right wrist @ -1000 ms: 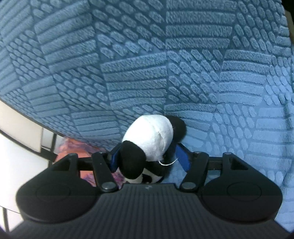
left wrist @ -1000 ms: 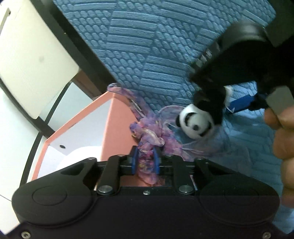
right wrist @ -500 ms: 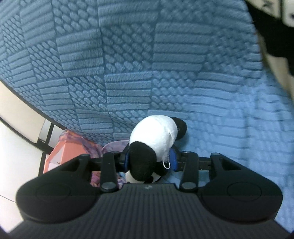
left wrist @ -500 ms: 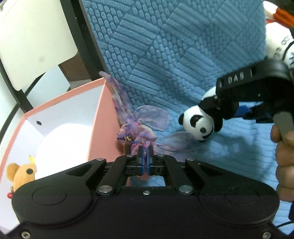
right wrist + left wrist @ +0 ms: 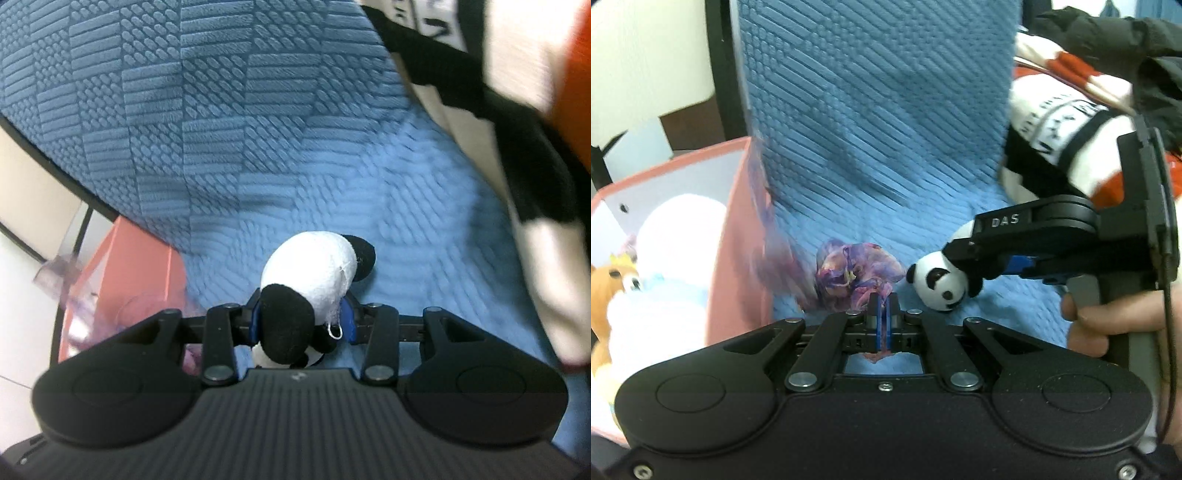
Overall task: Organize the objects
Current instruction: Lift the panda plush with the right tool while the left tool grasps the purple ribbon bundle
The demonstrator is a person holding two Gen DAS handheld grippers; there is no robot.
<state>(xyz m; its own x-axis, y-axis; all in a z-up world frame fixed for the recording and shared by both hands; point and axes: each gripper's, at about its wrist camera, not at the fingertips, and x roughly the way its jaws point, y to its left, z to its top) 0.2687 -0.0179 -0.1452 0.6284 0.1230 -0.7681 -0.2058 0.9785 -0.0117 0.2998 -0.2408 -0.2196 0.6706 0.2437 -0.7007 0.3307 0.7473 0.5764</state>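
Already the pink fabric storage box [image 5: 738,236] holds what look like plush toys, while the left gripper [image 5: 884,314] pinches a crumpled purple gauzy cloth [image 5: 857,273] and the right gripper [image 5: 301,323] clamps a small black-and-white panda plush [image 5: 310,280], both above the blue textured cushion [image 5: 879,147], unboxed.

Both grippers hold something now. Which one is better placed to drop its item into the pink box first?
Probably the left. The left gripper, shut on the purple scarf, sits right beside the pink box. The right gripper, shut on the panda toy, is farther away, on the other side of the scarf.
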